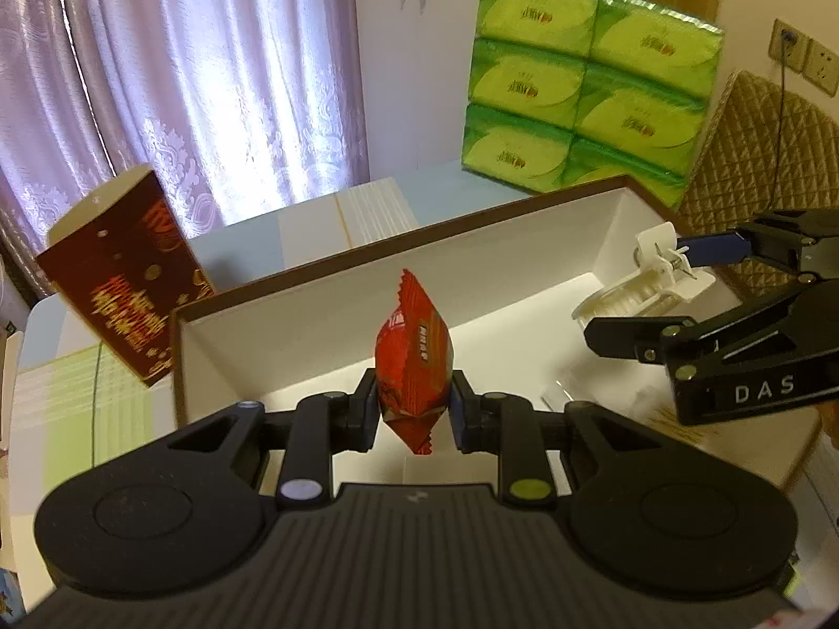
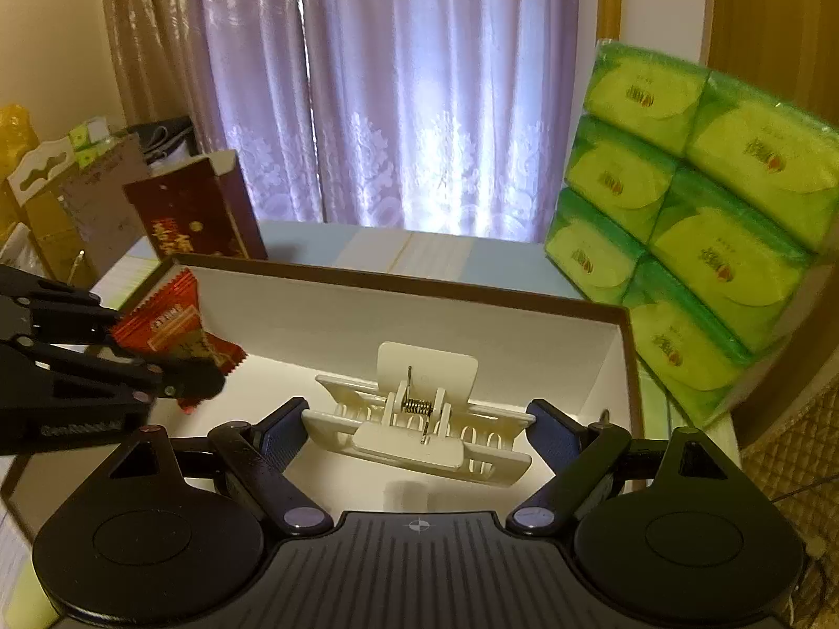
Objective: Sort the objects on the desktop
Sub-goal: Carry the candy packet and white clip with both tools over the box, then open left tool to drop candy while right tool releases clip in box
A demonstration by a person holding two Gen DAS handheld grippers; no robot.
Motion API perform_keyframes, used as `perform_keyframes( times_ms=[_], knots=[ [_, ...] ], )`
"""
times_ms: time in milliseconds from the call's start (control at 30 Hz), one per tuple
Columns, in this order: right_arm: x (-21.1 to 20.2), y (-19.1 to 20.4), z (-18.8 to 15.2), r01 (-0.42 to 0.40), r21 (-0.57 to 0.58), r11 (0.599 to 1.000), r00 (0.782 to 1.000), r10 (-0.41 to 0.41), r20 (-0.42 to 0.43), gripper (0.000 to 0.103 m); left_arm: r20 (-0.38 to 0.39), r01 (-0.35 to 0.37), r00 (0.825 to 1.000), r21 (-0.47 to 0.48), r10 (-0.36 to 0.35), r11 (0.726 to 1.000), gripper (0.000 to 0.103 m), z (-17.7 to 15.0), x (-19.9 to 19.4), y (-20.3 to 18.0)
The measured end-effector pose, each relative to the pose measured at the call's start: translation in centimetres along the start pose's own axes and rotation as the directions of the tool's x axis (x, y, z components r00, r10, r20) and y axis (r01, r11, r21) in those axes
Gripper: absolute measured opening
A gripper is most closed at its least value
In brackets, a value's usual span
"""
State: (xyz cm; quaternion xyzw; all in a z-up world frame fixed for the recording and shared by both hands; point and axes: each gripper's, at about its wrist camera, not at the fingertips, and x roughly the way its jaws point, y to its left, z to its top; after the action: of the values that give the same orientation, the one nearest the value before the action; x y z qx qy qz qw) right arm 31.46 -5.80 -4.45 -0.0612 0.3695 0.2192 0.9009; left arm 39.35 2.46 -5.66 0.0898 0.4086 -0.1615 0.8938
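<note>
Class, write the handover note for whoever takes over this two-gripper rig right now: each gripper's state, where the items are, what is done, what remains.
Left gripper: shut on the red snack packet, held upright above the open white box.
Right gripper: shut on the white hair clip, gripped by its two ends, also above the box, towards its right end.
Done: both items picked up and brought over the box.
Left: lower and release each into the box; nothing else shows inside it yet.
The dark red carton and green tissue pack stand on the table outside the box.
</note>
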Motion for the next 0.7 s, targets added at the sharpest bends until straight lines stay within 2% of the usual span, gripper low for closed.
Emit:
perform_keyframes(
  times_ms=[300, 367, 433, 467, 700],
  knots=[
    [4.1, -2.0, 0.8, 0.001, 0.013, 1.0, 0.999, 0.0, -0.048, 0.086, -0.079, -0.009, 0.997, -0.016, 0.008, 1.0, 0.023, 0.7, 5.7, 0.5],
    [4.5, -2.2, 0.9, 0.001, 0.017, 1.0, 0.999, 0.0, -0.052, 0.086, -0.084, -0.007, 0.996, -0.01, 0.007, 1.0, 0.026, 0.9, 6.3, 0.5],
    [4.9, -2.4, 0.9, -0.001, 0.02, 1.0, 0.998, 0.002, -0.059, 0.086, -0.08, -0.019, 0.997, -0.007, 0.018, 1.0, 0.043, 1.0, 6.6, 0.5],
    [5.1, -2.5, 0.9, -0.001, 0.021, 1.0, 0.998, 0.003, -0.062, 0.086, -0.076, -0.024, 0.997, -0.007, 0.024, 1.0, 0.045, 1.1, 6.7, 0.5],
    [5.9, -2.9, 1.3, -0.002, 0.03, 1.0, 0.997, 0.004, -0.08, 0.086, -0.068, -0.034, 0.997, -0.004, 0.033, 0.999, 0.046, 1.3, 6.9, 0.9]
  ],
)
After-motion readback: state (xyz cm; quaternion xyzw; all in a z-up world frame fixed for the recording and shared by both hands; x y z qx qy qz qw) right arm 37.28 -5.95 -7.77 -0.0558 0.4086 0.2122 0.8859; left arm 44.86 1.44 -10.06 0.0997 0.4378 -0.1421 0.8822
